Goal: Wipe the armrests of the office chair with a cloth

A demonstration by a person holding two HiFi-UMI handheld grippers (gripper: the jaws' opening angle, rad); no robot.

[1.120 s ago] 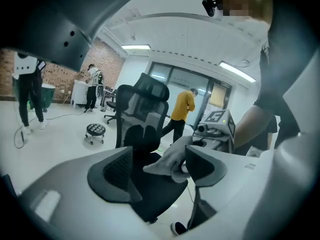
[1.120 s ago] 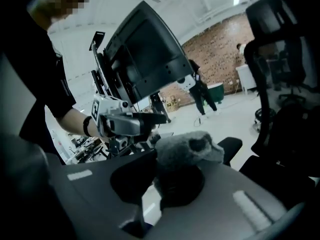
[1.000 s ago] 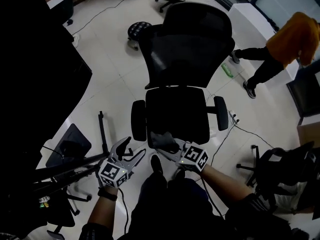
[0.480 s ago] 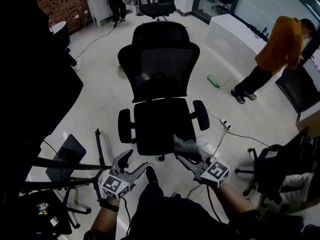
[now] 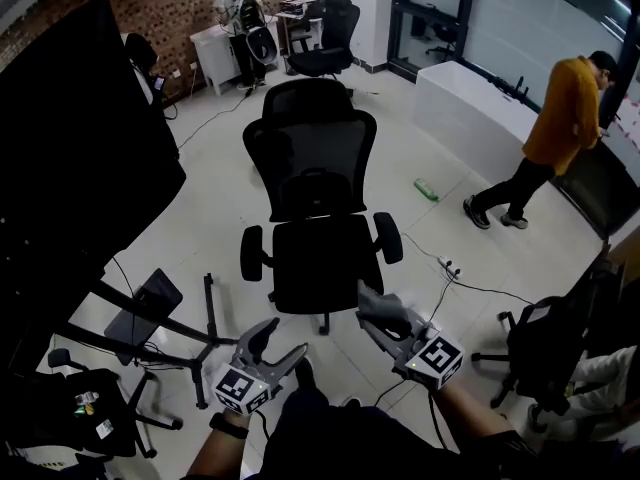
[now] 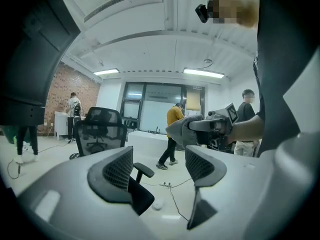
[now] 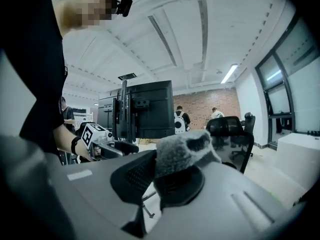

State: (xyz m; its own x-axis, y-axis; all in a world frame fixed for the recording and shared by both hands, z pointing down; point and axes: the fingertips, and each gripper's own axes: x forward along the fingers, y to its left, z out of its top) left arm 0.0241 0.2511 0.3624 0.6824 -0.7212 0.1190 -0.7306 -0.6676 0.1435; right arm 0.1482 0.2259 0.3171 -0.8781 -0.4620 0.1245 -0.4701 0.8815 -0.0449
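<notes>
Office chair (image 5: 320, 218) is standing upright on the pale tiled floor (image 5: 210, 208), its black mesh back rising behind the seat and its seat front pointing toward the person holding the tongs. Its two padded armrests, one at the head view's left (image 5: 252, 253) and one at its right (image 5: 388, 238), are lying bare, with nothing touching them.

The right tongs (image 5: 378, 316) are pinching a fluffy grey cloth (image 5: 382, 306); in the right gripper view the jaws are pressing on the wad from both sides, and it is bulging up above them. From the head view the cloth is hanging in the air just beside the seat's front corner, on the side of the right-hand armrest and nearer the person than that armrest.

The left tongs (image 5: 280, 342) are hovering lower left of the seat with their jaws spread apart and nothing between them; the left gripper view is showing only the chair's armrest and floor through the gap.

A person in an orange top (image 5: 560, 138) is standing beside a white counter (image 5: 470, 108), well apart from the chair. A green bottle (image 5: 427, 190) is lying on the floor between them.
</notes>
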